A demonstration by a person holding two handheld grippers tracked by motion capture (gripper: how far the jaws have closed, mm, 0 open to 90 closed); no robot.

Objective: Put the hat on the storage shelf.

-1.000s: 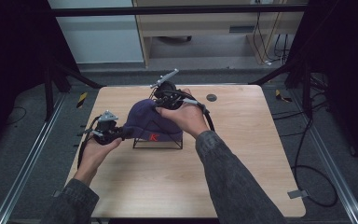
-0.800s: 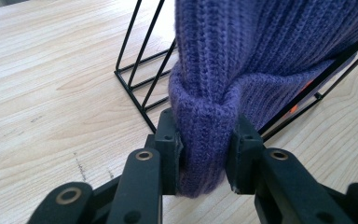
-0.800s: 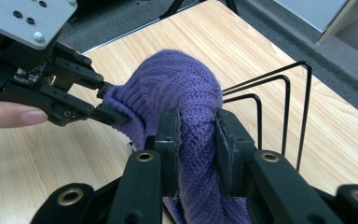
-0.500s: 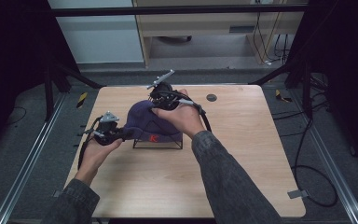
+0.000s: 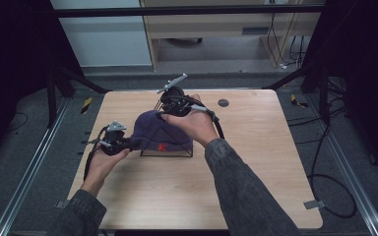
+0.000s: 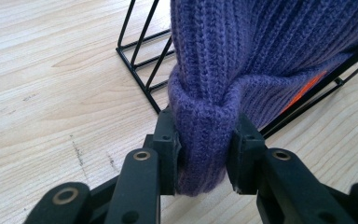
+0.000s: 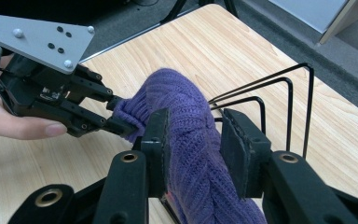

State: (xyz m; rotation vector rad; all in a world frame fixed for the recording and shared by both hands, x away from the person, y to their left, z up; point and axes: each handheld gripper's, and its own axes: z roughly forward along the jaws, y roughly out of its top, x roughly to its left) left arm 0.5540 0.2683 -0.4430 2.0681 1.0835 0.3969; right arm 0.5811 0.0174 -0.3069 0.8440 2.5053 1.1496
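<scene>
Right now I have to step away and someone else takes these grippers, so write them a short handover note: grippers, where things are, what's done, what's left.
Left gripper: shut on the folded edge of the purple knit hat, at its left end.
Right gripper: jaws around the hat's far side, one pad touching the knit, the other apart from it; not clamped.
The hat is draped over the black wire rack on the wooden table, red logo facing the person.
Done: hat sits on the rack.
Left: probably tugging it straight, then releasing both grippers.
</scene>
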